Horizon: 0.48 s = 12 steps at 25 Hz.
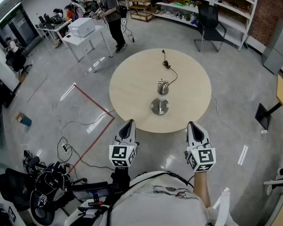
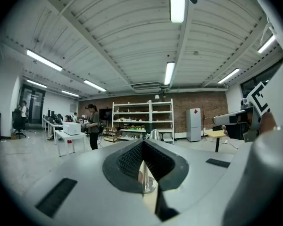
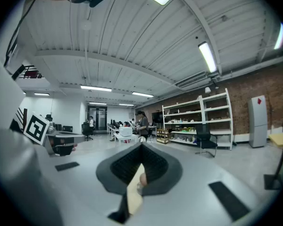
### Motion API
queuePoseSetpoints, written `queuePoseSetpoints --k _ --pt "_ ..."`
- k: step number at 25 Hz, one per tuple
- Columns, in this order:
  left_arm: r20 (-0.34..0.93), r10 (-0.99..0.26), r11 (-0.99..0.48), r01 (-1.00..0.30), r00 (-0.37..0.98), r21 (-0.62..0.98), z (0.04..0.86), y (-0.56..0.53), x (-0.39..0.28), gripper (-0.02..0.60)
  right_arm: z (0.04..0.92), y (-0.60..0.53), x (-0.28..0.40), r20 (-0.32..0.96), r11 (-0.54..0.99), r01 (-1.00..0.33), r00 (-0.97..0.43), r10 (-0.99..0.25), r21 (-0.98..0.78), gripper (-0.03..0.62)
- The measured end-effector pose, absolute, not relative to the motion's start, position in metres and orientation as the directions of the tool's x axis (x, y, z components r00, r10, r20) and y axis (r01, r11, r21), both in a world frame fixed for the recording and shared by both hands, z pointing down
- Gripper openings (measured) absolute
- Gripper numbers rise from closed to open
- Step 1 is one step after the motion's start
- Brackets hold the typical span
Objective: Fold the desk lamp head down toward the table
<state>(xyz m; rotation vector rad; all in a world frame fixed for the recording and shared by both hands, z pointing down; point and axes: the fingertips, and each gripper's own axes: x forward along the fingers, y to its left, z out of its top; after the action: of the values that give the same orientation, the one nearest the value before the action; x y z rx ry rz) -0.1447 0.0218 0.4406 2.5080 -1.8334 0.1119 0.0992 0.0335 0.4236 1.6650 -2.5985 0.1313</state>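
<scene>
Round pale wood bench (image 1: 132, 81) on grey floor (image 1: 236, 126). My left claw (image 1: 128, 123) and right claw (image 1: 193, 125) held level at its near edge, side by side, jaws together on both, nothing between them. Black-and-white square markers on their cubes (image 1: 122, 155). Desk lamp (image 1: 161, 98) stands mid-bench on round metal base, well apart from both claws. Its black cord (image 1: 170, 70) trails to the far side.
</scene>
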Motion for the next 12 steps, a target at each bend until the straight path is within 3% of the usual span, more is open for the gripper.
queuePoseSetpoints --k 12 --pt "0.082 -0.953 -0.295 -0.955 0.293 -0.014 0.4424 0.0239 -0.1445 0.000 0.4285 0.0320 0.1007 0.100 0.419 -0.907 -0.422 -0.901 -0.052 0.002"
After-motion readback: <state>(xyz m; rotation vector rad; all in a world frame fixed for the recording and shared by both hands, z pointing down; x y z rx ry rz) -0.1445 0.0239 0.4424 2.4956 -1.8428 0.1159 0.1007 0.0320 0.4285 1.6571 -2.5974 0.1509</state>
